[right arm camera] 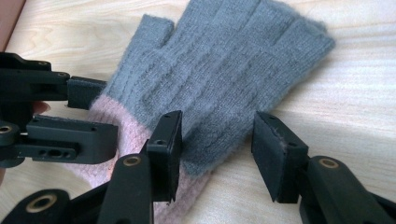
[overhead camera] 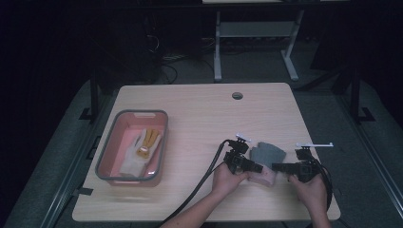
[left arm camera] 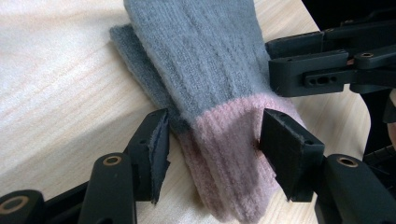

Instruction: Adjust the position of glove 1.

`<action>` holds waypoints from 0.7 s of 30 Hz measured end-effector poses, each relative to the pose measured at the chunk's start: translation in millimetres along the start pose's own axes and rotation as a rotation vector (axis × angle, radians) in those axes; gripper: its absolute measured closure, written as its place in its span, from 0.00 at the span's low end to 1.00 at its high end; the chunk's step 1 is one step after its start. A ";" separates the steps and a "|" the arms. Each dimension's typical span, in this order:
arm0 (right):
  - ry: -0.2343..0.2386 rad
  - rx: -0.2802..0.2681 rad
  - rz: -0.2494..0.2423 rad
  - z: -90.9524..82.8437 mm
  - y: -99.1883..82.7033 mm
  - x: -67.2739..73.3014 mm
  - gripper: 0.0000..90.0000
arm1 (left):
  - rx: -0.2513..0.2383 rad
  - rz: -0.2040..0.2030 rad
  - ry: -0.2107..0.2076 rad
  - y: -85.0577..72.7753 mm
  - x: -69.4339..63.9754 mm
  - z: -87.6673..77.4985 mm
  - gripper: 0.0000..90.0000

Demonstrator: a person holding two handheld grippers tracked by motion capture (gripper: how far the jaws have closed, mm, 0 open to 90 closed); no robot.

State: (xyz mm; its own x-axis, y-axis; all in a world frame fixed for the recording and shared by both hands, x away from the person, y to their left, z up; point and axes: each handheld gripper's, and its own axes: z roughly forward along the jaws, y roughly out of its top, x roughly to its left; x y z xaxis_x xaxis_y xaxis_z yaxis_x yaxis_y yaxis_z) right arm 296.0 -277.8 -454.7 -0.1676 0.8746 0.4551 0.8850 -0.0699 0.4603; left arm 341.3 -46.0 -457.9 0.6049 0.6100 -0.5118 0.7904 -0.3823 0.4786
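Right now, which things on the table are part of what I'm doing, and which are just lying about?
In the job:
- grey and pink knitted glove
- left claw, jaws either side of its pink cuff
- right claw, over the cuff's other edge

Lying about:
- pink tub
- white and yellow glove inside it

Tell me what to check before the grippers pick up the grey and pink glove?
1. Glove lying flat on the table: ok.
2. Left gripper astride the pink cuff: ok.
3. Left pads pressing the cuff: cannot tell.
4. Right gripper over the glove's side edge: ok, with its jaws apart, not yet pinching.
5. The two grippers clear of each other: ok, but close.
6. Room in the tub beside the yellow glove: ok.
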 end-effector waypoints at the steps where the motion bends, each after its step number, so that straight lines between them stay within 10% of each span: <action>1: 0.000 0.002 0.007 0.7 -0.3 -0.5 0.58 | -0.001 -0.003 -0.001 0.0 0.2 0.4 0.48; 21: 0.082 -0.007 0.132 8.5 -3.9 -7.0 0.69 | 0.007 -0.051 -0.058 -0.3 5.2 3.5 0.59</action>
State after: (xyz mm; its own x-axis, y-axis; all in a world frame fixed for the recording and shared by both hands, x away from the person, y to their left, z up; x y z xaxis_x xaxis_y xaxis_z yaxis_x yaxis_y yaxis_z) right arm 297.4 -279.6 -466.2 -0.0849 0.8155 0.5725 0.8987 -0.1855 0.3974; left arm 344.6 -45.2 -463.1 0.5685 0.5875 -0.5759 0.8207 -0.3569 0.4461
